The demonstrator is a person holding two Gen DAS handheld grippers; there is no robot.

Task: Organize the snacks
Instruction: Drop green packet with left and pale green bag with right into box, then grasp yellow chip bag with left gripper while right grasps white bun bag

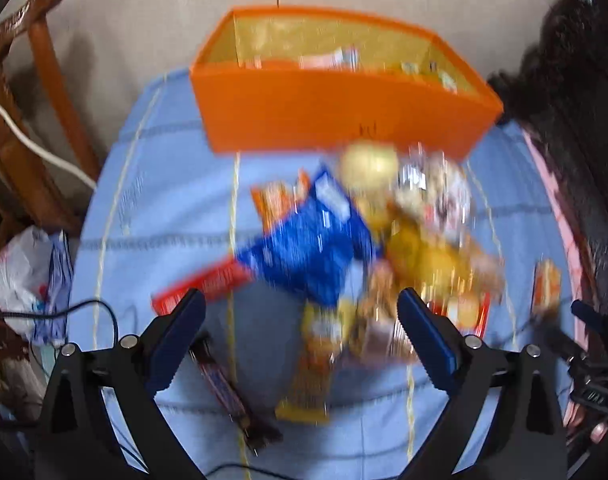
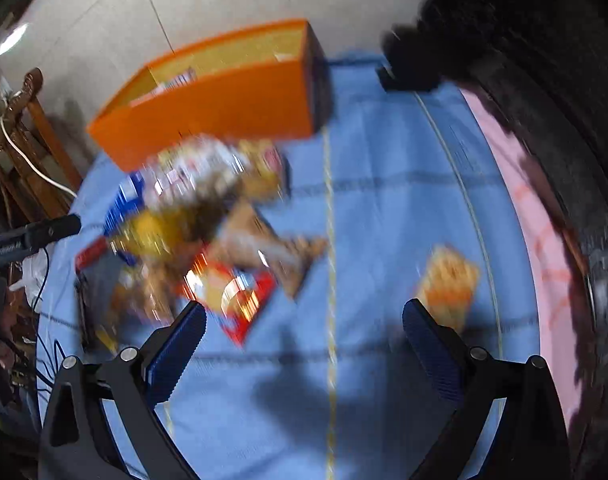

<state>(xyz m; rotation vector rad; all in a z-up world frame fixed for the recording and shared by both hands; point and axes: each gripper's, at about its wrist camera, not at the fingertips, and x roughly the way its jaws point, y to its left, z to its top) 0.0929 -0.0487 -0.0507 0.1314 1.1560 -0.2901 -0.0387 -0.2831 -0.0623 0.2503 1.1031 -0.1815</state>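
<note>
Heap of blurred foil and paper snack packets (image 1: pixel 363 240), a blue bag (image 1: pixel 307 256) uppermost: piled mid-surface on a light blue quilted cloth (image 1: pixel 152 208). Orange rectangular fabric bin (image 1: pixel 335 120), some packets inside: set at the cloth's far edge, just behind the heap. One orange packet (image 2: pixel 447 280): lying apart toward the right edge. Left gripper (image 1: pixel 302 320) and right gripper (image 2: pixel 304 320): jaws spread wide, nothing held.

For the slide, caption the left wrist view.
Open left gripper above a blurred snack pile before the orange bin.
</note>
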